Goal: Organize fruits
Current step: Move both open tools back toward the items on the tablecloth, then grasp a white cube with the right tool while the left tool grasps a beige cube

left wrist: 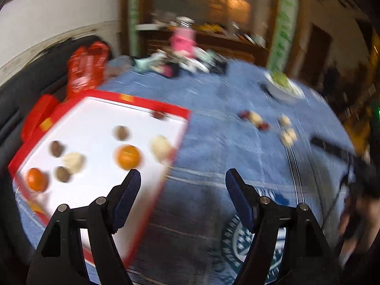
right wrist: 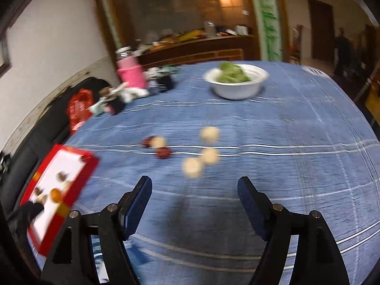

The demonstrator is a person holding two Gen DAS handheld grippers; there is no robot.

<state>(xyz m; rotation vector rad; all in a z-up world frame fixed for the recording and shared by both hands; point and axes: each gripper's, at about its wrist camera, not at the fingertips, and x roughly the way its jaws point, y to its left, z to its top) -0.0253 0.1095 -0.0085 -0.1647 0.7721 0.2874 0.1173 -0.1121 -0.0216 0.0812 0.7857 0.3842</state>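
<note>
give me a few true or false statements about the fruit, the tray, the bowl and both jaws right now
1. Both oranges lie on the red-rimmed tray. True: one orange sits mid-tray, the other orange near its corner.
2. The white bowl is empty. False: it holds green leafy pieces.
3. The left gripper has its jaws open with nothing between them. True.
4. The right gripper is carrying a pale fruit. False: its jaws are open and empty; the pale fruits lie on the blue cloth ahead.
5. All fruit is already on the tray. False: pale and dark red pieces remain on the cloth.
</note>
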